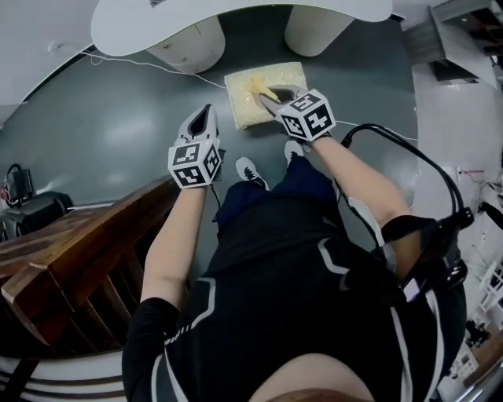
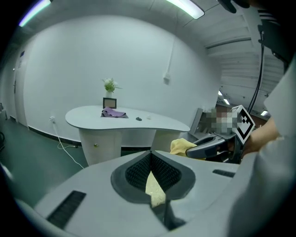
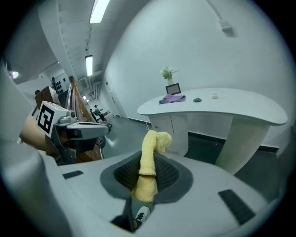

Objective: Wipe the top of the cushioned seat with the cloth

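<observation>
The cushioned seat (image 1: 263,106) is a pale yellow square pad on the grey floor in front of my feet. A yellow cloth (image 1: 258,83) is pinched in my right gripper (image 1: 264,97), which is shut on it and held in the air over the seat. In the right gripper view the cloth (image 3: 147,178) stands up between the jaws and curls over at the top. My left gripper (image 1: 207,110) hovers left of the seat, shut and holding nothing. A pale yellow patch shows through the gap behind its tips (image 2: 151,152); what it is I cannot tell. The left gripper view also catches the right gripper (image 2: 210,147) and cloth (image 2: 181,146).
A white curved desk (image 1: 236,20) on two pedestals stands just beyond the seat, with a purple cloth (image 2: 113,112), a plant and a small frame on it. A white cable (image 1: 149,64) runs across the floor. Dark wooden furniture (image 1: 71,251) is at my left.
</observation>
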The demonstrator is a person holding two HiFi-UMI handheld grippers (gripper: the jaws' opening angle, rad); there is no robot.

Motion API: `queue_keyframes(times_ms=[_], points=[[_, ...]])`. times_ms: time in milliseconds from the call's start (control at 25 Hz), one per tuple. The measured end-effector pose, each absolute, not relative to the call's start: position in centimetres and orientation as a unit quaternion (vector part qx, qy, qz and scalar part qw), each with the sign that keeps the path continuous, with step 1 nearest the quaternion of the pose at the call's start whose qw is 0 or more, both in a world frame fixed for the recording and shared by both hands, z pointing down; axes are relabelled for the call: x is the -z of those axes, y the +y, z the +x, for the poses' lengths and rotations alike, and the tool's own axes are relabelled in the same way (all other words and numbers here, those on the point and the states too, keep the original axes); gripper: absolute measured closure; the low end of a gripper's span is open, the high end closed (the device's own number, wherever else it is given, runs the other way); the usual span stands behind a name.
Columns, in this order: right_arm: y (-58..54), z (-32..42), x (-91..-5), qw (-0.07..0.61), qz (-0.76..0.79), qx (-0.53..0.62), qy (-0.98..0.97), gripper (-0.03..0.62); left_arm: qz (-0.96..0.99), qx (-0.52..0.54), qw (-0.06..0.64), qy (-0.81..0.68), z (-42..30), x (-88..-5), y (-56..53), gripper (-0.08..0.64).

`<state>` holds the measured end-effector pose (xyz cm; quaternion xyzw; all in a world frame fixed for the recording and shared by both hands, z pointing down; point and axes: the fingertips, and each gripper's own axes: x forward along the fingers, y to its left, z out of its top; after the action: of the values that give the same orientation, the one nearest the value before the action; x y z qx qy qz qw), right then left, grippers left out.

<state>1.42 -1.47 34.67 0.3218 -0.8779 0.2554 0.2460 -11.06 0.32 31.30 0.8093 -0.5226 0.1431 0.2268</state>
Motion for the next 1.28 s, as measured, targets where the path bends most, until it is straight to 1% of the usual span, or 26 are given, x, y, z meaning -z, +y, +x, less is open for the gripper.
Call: queue_keyframes(times_ms=[240,480,840,960,1120,1280], points=[[-1.3,4.7,-27.0,0.205,0.361,-0.227,-0.881,0.525,0.825,-0.078,0.238,-0.506,-9.5,-25.5,0.3,0.557],[-1.9,9.2,-19.6,0.163,0.401,-0.197,-0.88,0.525,0.845,-0.052,0.203,-0.492,-8.0,-19.4,-0.5,0.556],[-2.8,15.0,-12.1,0.109,0.455,-0.172,-0.867,0.526,0.865,0.002,0.178,-0.47,-6.1,-12.3,-0.9,0.557],[-3.1,15.8,-9.4,0.086,0.462,-0.164,-0.867,0.526,0.856,0.02,0.181,-0.485,-6.6,-10.9,-1.3,0.557],[-3.5,16.3,-6.0,0.075,0.471,-0.13,-0.869,0.526,0.847,0.051,0.194,-0.492,-7.1,-8.7,-2.3,0.557],[-4.1,16.6,-4.3,0.075,0.475,-0.107,-0.87,0.528,0.852,0.04,0.156,-0.498,-6.8,-6.9,-2.9,0.557]])
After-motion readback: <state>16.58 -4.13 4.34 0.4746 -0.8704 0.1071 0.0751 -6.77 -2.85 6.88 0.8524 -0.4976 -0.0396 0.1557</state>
